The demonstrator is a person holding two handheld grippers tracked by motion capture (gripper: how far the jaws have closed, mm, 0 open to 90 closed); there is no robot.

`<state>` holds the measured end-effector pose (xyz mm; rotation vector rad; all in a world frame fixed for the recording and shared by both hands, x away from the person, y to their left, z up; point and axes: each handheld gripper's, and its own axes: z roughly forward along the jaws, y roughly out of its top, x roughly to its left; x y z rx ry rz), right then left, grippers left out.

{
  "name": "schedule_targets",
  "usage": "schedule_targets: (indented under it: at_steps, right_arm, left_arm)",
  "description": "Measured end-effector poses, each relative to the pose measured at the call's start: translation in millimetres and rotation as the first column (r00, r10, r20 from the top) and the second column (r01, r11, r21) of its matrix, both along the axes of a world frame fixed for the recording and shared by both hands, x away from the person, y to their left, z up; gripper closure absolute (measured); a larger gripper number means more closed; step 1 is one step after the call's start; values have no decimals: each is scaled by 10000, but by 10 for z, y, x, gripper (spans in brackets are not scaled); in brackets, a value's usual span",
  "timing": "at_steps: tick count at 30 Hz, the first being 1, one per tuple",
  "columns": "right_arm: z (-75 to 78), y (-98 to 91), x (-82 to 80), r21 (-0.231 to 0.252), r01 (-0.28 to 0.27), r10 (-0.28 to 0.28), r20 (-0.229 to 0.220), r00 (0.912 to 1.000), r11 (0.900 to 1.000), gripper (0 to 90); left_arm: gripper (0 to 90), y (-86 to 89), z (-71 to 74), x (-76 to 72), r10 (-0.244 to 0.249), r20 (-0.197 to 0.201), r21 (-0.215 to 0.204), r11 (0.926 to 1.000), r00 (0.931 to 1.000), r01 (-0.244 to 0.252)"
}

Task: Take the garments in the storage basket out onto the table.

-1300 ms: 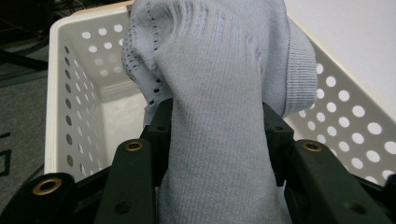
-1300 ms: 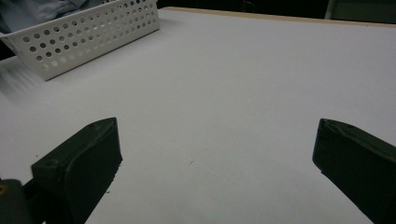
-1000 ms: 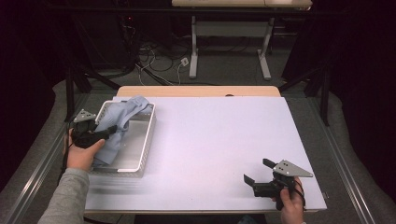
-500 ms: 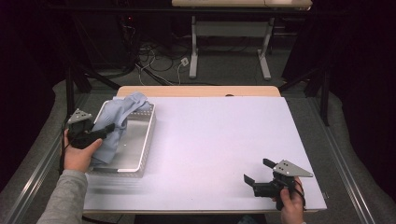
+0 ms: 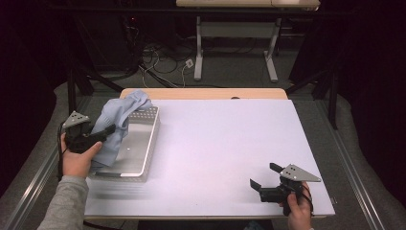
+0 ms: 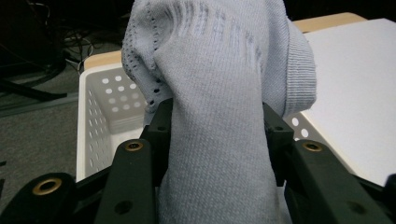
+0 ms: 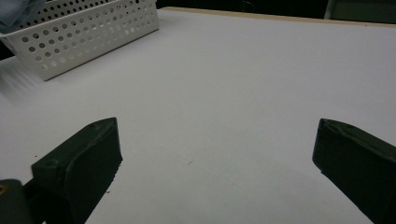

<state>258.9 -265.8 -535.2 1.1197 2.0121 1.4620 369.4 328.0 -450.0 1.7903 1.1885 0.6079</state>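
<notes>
A light blue knitted cloth (image 5: 117, 125) hangs over the left side of a white perforated basket (image 5: 141, 146) at the table's left. My left gripper (image 5: 106, 131) is shut on that cloth, which fills the gap between its jaws (image 6: 217, 140) and rises above them in the left gripper view. The basket's holed wall (image 6: 105, 114) lies behind the cloth. Near the table's front right edge, my right gripper (image 5: 265, 176) rests low over the white tabletop, its jaws wide apart with nothing between them (image 7: 215, 154). It faces the basket (image 7: 88, 35) across the table.
The white tabletop (image 5: 225, 143) has a wooden strip (image 5: 206, 93) along its far edge. Beyond it stand table legs and cables on the floor (image 5: 163, 57). Metal rails run along both sides of the table.
My left gripper has drawn back toward the left with the cloth, pulling it further over the basket's left side. The right gripper has stayed put.
</notes>
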Motion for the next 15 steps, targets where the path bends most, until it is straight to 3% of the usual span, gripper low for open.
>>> schedule_targets:
  at_steps: [15]
  right_arm:
    - [2, -1, -2, 12, 3, -3, -15, 10000, 10000, 10]
  left_arm:
    - [579, -55, 154, -170, -96, 677, -680, 9976, 9977, 142]
